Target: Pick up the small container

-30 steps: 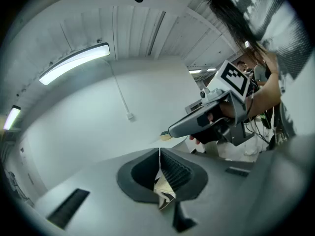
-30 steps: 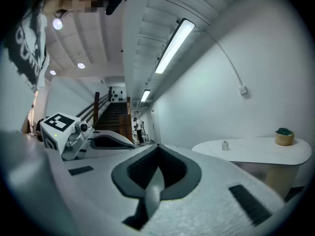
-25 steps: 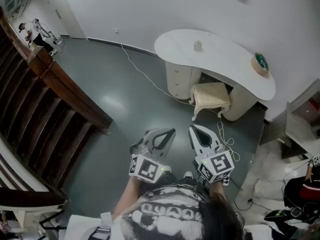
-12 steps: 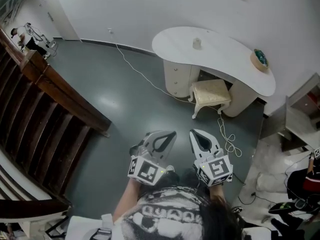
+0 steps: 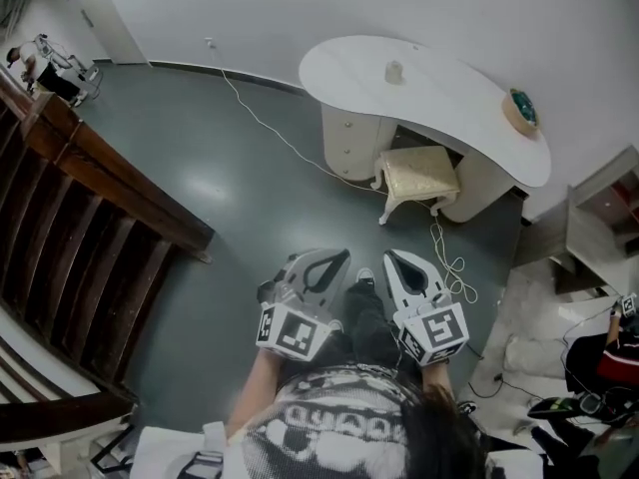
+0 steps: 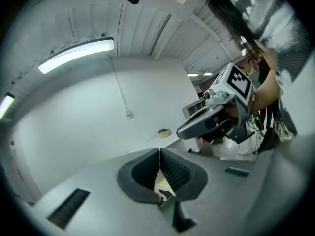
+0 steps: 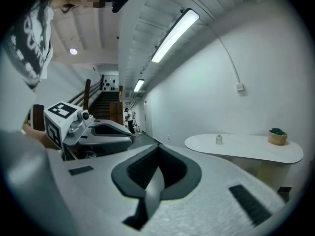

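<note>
The small container (image 5: pixel 394 72) is a pale little jar standing upright on the white curved desk (image 5: pixel 449 93), far ahead of both grippers; it also shows in the right gripper view as the small container (image 7: pixel 219 139). My left gripper (image 5: pixel 337 258) and right gripper (image 5: pixel 392 259) are held side by side in front of the person's body, above the grey floor. Both are shut with nothing between the jaws. In the left gripper view my left gripper (image 6: pixel 160 151) has its pads pressed together. My right gripper (image 7: pixel 158 150) looks the same in its own view.
A tan bowl (image 5: pixel 521 118) with something green in it sits at the desk's right end. A cream stool (image 5: pixel 419 178) stands under the desk. A white cable (image 5: pixel 270 128) runs across the floor. A wooden staircase (image 5: pixel 90 198) fills the left side, and bags and clutter (image 5: pixel 559 367) lie at the right.
The desk and stool have drifted slightly up the head view. Both grippers stay shut and side by side, and a foot now shows between them.
</note>
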### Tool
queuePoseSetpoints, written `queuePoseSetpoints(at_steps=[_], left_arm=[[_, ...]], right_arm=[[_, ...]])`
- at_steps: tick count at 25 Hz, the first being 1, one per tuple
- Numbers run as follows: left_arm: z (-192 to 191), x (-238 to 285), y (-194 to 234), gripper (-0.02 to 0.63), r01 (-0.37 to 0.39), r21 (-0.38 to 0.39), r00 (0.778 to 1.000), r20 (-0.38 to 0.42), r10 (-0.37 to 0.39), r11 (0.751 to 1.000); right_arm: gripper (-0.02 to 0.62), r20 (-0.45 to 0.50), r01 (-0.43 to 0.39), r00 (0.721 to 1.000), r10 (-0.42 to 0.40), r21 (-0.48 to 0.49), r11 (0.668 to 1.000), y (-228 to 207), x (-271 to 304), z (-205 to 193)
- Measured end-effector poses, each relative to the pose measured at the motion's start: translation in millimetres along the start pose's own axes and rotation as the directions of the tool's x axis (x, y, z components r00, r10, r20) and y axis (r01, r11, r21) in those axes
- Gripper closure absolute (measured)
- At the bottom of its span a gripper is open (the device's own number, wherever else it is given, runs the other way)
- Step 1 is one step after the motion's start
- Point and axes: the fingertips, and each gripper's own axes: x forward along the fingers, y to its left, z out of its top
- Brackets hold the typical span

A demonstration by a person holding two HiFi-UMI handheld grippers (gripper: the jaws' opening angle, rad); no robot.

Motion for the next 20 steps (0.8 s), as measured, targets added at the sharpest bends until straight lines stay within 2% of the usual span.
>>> queuePoseSetpoints(at_steps=[7,13,20], left_arm=[[-17.6,37.1,34.2,0.601,-0.009,-0.014,1.0,-0.023,0.008,1.0],[-27.6,101.9,81.7,0.601,-0.017,-0.005,0.999,-0.046,0.016,1.0],[-17.3,186.1,134.9,0.601,-0.038,0.013,0.998,-0.046,0.038,0.999]], right_arm=[[0.592,-0.014,-0.04,0.999,0.04,0.007,0.999,-31.2,48.0,0.4],[0.592,-0.018,-0.067,0.998,0.067,0.005,0.998,-94.8,108.4,6.5],[0.592,-0.005,-0.1,0.995,0.1,-0.016,0.995,-177.3,168.4,31.0]])
